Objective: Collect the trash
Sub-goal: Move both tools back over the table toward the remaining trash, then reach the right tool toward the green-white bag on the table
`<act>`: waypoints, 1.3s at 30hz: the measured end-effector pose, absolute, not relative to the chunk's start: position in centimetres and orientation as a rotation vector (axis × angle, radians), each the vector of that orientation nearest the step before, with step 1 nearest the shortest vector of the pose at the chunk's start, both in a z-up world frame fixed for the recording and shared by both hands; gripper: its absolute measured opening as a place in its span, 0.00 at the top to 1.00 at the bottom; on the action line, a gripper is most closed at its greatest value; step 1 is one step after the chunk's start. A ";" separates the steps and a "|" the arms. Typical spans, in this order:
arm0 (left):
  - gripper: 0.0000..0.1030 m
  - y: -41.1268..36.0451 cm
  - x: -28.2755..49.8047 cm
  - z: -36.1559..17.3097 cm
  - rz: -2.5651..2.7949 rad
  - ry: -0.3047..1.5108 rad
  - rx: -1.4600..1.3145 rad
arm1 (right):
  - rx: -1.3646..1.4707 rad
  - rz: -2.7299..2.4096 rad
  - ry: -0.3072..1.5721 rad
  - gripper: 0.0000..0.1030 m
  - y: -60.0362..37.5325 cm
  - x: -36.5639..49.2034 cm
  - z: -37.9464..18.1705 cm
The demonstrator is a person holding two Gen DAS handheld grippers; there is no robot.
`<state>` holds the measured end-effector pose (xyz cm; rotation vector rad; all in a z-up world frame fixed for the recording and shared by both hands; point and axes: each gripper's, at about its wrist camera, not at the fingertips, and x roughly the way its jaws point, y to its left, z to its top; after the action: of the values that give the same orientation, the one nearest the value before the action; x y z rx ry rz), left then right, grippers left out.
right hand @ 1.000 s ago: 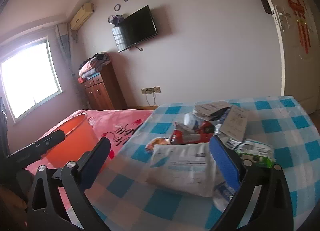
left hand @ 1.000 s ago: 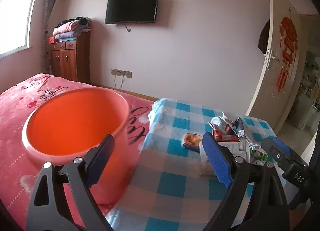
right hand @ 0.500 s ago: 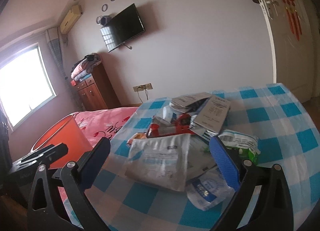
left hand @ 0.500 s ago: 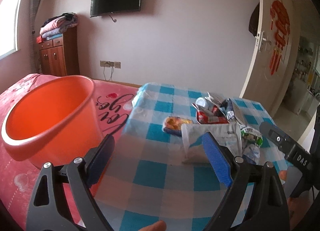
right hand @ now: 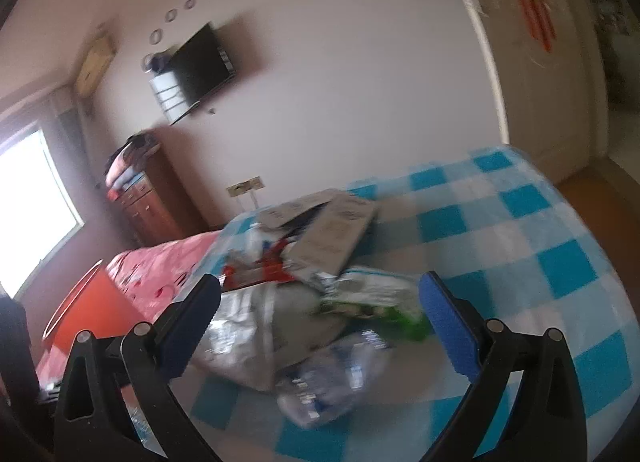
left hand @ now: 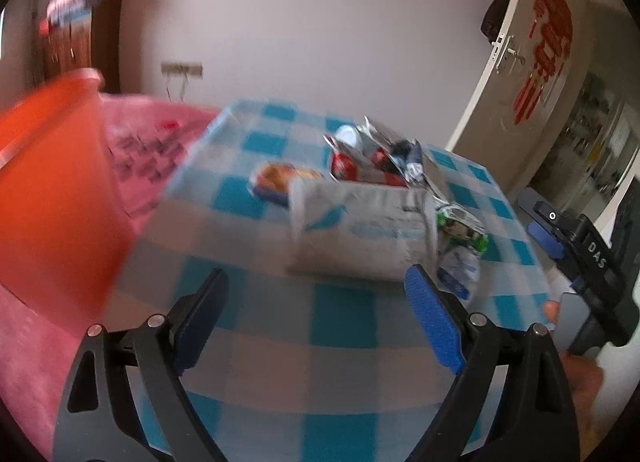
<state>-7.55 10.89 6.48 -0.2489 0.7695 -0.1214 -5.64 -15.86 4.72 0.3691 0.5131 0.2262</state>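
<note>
A heap of trash lies on a blue-and-white checked table (left hand: 276, 326): a large white pouch (left hand: 360, 230), a red packet (left hand: 344, 166), an orange snack pack (left hand: 274, 178), a green wrapper (right hand: 376, 302) and a clear crumpled wrapper (right hand: 336, 378). An orange bucket (left hand: 52, 190) stands at the left on the pink bed. My left gripper (left hand: 316, 314) is open, just short of the white pouch. My right gripper (right hand: 320, 322) is open above the wrappers, nothing held. The right gripper (left hand: 576, 254) also shows at the right edge of the left wrist view.
A pink bedspread (left hand: 132, 142) lies left of the table. A wooden cabinet (right hand: 156, 198) with folded clothes stands at the back wall under a wall television (right hand: 200, 66). A white door (left hand: 532, 82) with red decoration stands open at the right.
Both grippers have moved forward and closer to the trash heap, which looks larger now. The bucket has slid to the left edge of the left wrist view. Both views are blurred by motion.
</note>
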 end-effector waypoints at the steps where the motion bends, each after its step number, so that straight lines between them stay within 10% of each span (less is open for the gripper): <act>1: 0.13 10.7 -7.3 6.2 -0.128 0.785 -0.271 | 0.381 0.213 0.517 0.05 -16.5 -5.5 4.5; 17: 0.13 9.0 -2.5 4.7 -0.163 0.877 -0.685 | 0.490 0.250 0.658 0.05 -20.6 -3.9 1.4; 39: 0.13 1.8 3.6 4.4 0.038 1.052 -0.029 | 0.486 0.276 0.676 0.05 -22.2 -4.1 1.4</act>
<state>3.60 1.77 4.42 -0.0291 1.0515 0.0379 -4.11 -22.23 1.41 0.4861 0.6758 0.2760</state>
